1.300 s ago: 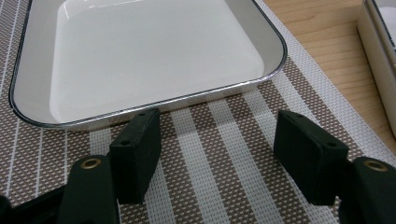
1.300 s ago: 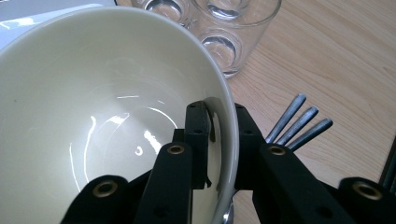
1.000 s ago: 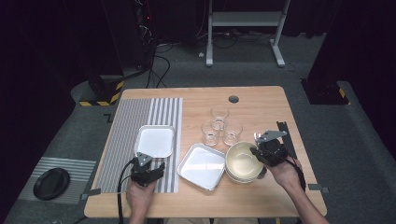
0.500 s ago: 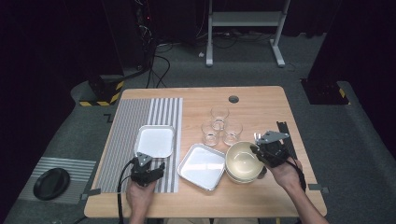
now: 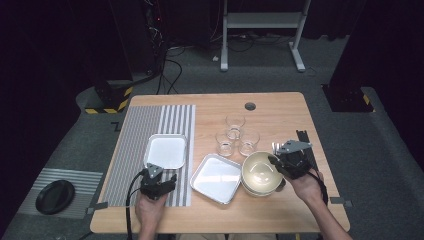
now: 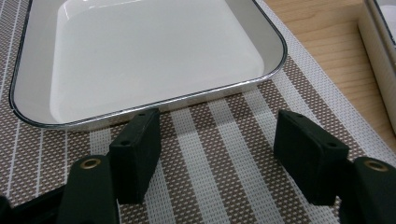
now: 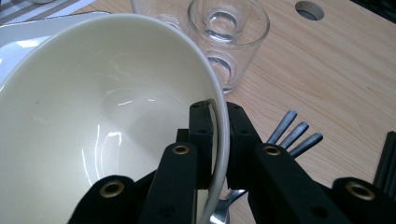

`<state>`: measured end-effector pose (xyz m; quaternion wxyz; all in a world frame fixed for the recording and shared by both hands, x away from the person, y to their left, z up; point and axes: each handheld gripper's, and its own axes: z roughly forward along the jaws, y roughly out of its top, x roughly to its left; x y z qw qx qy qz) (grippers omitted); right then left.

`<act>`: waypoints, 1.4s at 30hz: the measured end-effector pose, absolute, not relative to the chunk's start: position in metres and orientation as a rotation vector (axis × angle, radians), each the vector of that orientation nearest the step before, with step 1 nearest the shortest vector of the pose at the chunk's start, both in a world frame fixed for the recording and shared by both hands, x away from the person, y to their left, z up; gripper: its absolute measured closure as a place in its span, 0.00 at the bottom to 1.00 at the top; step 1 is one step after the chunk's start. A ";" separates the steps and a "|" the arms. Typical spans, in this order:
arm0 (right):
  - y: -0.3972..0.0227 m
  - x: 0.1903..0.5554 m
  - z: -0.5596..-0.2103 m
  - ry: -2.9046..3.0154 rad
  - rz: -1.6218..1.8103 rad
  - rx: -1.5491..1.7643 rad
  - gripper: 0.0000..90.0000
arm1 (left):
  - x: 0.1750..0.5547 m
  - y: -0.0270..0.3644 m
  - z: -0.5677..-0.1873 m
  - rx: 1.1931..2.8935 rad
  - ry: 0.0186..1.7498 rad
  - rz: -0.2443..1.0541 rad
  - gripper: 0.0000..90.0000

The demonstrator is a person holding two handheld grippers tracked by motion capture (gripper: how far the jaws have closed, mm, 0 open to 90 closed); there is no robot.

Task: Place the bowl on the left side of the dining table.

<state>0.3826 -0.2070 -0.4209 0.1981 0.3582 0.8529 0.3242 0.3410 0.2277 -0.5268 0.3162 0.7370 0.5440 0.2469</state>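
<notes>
A cream bowl [image 5: 259, 172] stands at the front right of the wooden table [image 5: 280, 107]. My right gripper [image 5: 275, 163] is shut on its right rim. In the right gripper view the two pads pinch the bowl's [image 7: 93, 130] thin rim, one inside and one outside, at my right gripper [image 7: 218, 135]. My left gripper [image 5: 158, 181] rests on the striped mat [image 5: 150, 125], open and holding nothing. It stays just short of the near edge of a white square tray [image 5: 166, 151]. In the left gripper view the tray [image 6: 140, 60] lies just beyond my left gripper [image 6: 222, 156].
A second white tray [image 5: 216, 178] lies between the mat and the bowl. Three clear glasses [image 5: 235, 123] stand behind the bowl, one close by [image 7: 229, 28]. Metal cutlery handles [image 7: 294, 133] lie right of the bowl. A round hole [image 5: 250, 106] sits near the far edge.
</notes>
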 end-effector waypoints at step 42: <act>-0.223 0.386 -0.411 2.376 1.133 1.133 0.92 | 0.341 0.228 -0.527 1.946 1.424 0.666 0.36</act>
